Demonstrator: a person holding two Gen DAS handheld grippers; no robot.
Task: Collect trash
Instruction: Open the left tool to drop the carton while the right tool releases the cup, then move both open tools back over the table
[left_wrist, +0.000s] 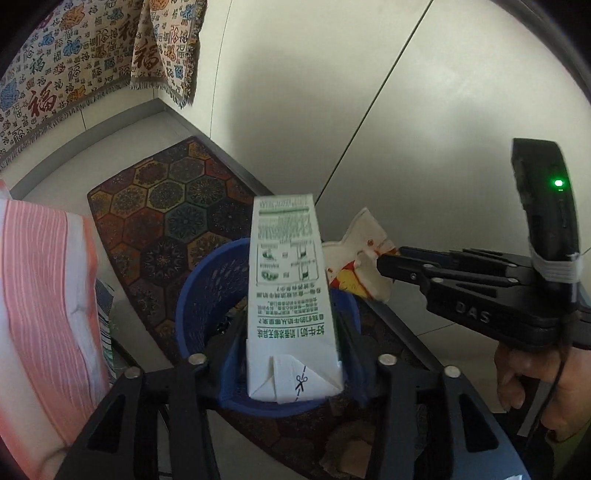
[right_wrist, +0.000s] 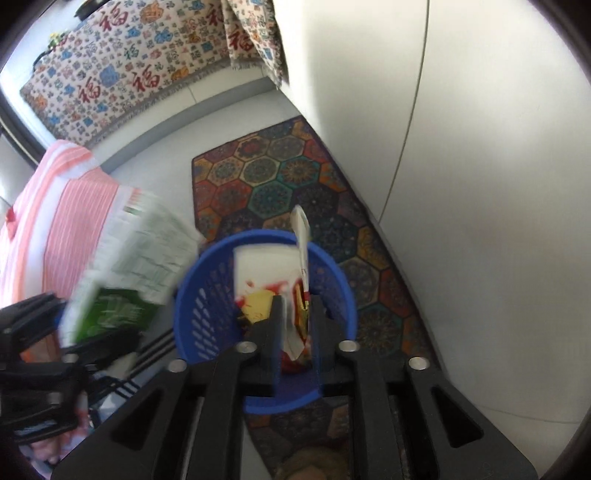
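Black left gripper nearest the left wrist lens, pointed steeply down, jaws spread with the milk carton standing between them; pads flanking both long sides without appearing to press. Beneath, on pale floor tiles, patterned hexagon rug laid along the white wall. Pink striped cushion noted at the left edge. Blue perforated basket standing upright on the rug, directly under both grippers. Carton white with green print, folded end toward the lens, far end tilted up, lower part inside the basket's rim outline as seen from the left wrist; blurred in the right wrist view, so exact depth not determinable. Right gripper positioned over the basket mouth, jaws parted, gaps visible either side of the red, yellow and white wrapper between them; wrapper hanging into the basket. Hand gripping the right tool's handle, at the right edge.
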